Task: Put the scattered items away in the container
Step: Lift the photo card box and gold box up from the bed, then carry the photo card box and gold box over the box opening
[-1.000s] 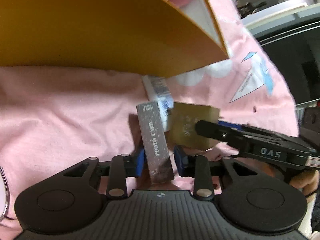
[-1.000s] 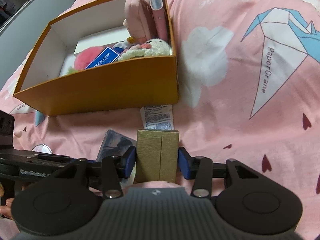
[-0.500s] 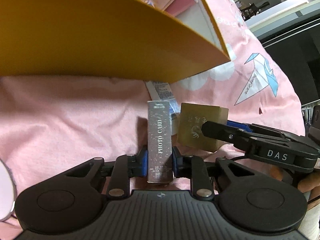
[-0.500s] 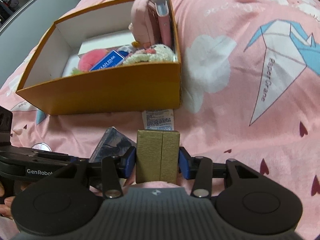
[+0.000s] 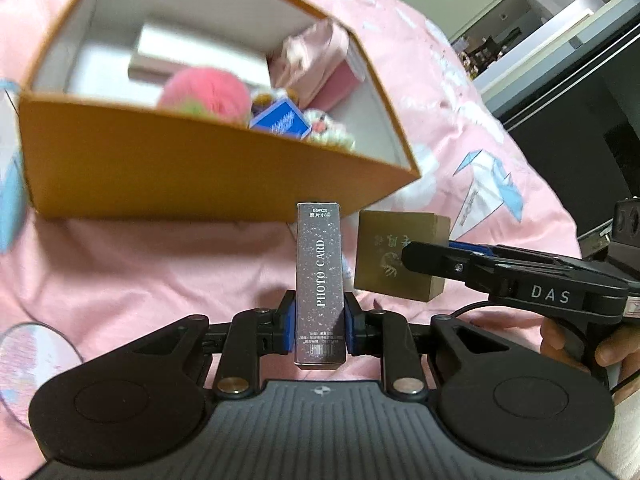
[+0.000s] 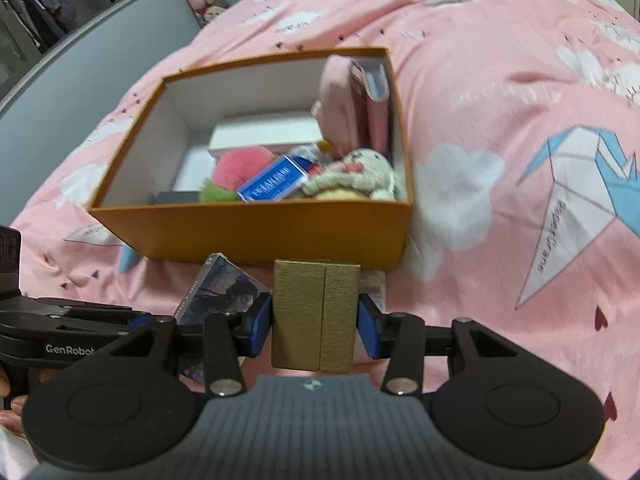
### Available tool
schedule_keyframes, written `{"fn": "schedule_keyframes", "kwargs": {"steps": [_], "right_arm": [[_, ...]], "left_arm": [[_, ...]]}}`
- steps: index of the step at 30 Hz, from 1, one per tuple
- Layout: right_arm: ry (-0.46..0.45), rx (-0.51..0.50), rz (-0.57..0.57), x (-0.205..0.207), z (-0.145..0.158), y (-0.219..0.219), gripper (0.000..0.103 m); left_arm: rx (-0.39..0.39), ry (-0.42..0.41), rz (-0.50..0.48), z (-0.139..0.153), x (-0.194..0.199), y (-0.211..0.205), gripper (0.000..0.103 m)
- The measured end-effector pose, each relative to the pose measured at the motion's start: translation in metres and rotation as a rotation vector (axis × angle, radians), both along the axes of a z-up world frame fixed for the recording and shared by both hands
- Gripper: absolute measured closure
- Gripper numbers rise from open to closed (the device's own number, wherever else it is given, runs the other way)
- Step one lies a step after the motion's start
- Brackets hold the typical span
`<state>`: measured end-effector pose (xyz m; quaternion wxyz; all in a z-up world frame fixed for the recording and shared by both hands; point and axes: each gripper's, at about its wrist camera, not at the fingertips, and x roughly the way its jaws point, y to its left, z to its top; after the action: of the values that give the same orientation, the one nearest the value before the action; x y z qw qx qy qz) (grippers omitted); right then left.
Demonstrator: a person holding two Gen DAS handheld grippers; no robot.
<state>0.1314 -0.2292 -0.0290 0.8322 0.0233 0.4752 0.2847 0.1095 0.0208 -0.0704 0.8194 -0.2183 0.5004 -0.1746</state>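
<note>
My left gripper (image 5: 319, 320) is shut on a slim silvery "PHOTO CARD" box (image 5: 320, 272), held upright above the pink bedspread. My right gripper (image 6: 315, 320) is shut on a gold textured box (image 6: 314, 312), also lifted off the bed. In the left wrist view the gold box (image 5: 392, 256) hangs just right of the photo card box. The open orange cardboard box (image 6: 248, 232) stands just beyond both. In the right wrist view the photo card box (image 6: 220, 292) shows to the left of the gold one.
The orange box (image 5: 200, 176) holds a pink plush ball (image 6: 240, 168), a blue card pack (image 6: 272, 184), a knitted toy (image 6: 352, 176), a pink pouch (image 6: 340, 100) and a white box (image 6: 264, 136). A labelled packet (image 6: 374, 288) lies on the bedspread. A round disc (image 5: 32, 356) lies at lower left.
The left jaws closed on the photo card box and stood it upright. Both grippers rose with their boxes, so the orange box's inside now shows in the left view.
</note>
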Motion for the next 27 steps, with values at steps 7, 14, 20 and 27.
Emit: {"fn": "schedule_keyframes", "kwargs": {"steps": [7,14,20,27], "right_arm": [[-0.071,0.034,0.052,-0.007,0.027,0.011,0.055],[-0.12,0.087,0.087,-0.007,0.049,0.02,0.055],[-0.166,0.12,0.107,0.0,0.064,0.03,0.055],[-0.18,0.149,0.122,0.02,0.069,0.05,0.055]], "left_arm": [[0.0,-0.087,0.043,0.036,-0.008,0.011,0.077],[-0.03,-0.142,0.091,0.065,-0.011,0.026,0.077],[-0.037,-0.192,0.148,0.086,-0.005,0.042,0.077],[0.005,-0.23,0.234,0.096,0.017,0.055,0.077]]}}
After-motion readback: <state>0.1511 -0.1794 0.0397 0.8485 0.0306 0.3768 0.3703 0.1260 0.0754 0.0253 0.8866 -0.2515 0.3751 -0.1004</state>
